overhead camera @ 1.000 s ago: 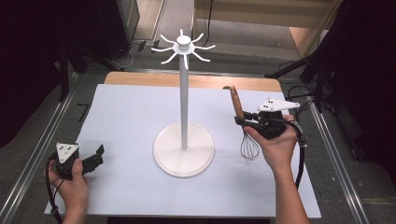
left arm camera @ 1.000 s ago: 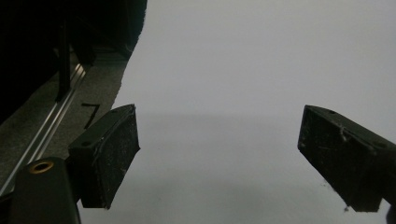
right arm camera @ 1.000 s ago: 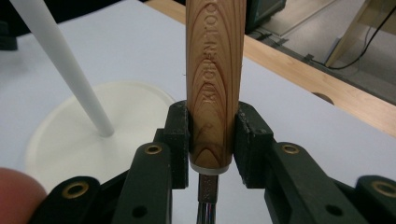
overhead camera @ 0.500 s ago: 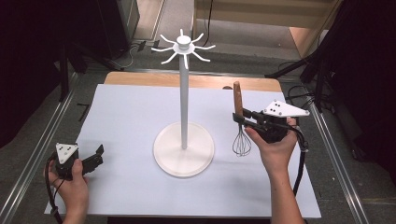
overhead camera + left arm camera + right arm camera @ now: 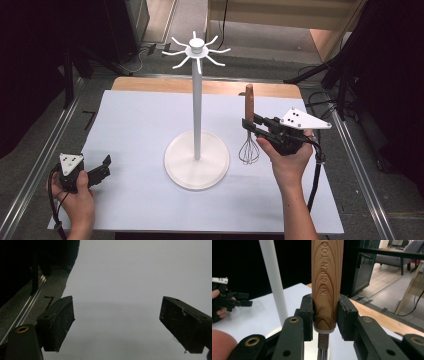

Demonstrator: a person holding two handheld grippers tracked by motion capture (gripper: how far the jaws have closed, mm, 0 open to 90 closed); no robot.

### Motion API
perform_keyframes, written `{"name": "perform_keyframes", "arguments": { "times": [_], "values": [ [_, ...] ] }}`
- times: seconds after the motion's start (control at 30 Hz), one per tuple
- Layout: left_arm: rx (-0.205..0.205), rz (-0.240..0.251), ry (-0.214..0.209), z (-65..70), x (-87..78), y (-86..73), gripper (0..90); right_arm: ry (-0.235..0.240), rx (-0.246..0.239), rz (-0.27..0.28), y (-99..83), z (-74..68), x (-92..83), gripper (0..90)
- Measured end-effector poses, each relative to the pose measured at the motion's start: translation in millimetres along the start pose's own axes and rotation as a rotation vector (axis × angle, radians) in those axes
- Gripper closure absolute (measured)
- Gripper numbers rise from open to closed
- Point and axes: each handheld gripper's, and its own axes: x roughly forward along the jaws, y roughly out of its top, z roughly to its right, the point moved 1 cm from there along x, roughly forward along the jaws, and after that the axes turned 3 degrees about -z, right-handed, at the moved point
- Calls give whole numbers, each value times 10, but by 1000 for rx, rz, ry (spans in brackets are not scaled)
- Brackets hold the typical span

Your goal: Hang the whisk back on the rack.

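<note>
Raised from tilted to upright, whisk (image 5: pixel 249 129) stands handle-up, wires down, clamped in right hand-held gripper (image 5: pixel 248 125).

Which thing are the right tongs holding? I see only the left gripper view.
Observer: A whisk, clamped by its wooden handle in the right tongs.
Operator: How is it oriented?
Observer: Upright, handle on top, wire loops hanging down toward the white sheet.
Operator: What stands near it?
Observer: A white hook stand, round base, pronged crown on top, just left of the whisk in the high view.
</note>
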Motion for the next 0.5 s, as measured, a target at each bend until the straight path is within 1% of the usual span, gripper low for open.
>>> {"name": "perform_keyframes", "arguments": {
  "times": [0.17,0.43,0.5],
  "values": [
    [4,2,2,8,2,-1,132,4,-11,25,75,-62,-1,713],
    [4,5,2,8,4,-1,132,22,-40,73,245,-227,-7,713],
    [4,5,2,9,3,-2,132,32,-38,80,272,-269,-4,713]
  ]
}}
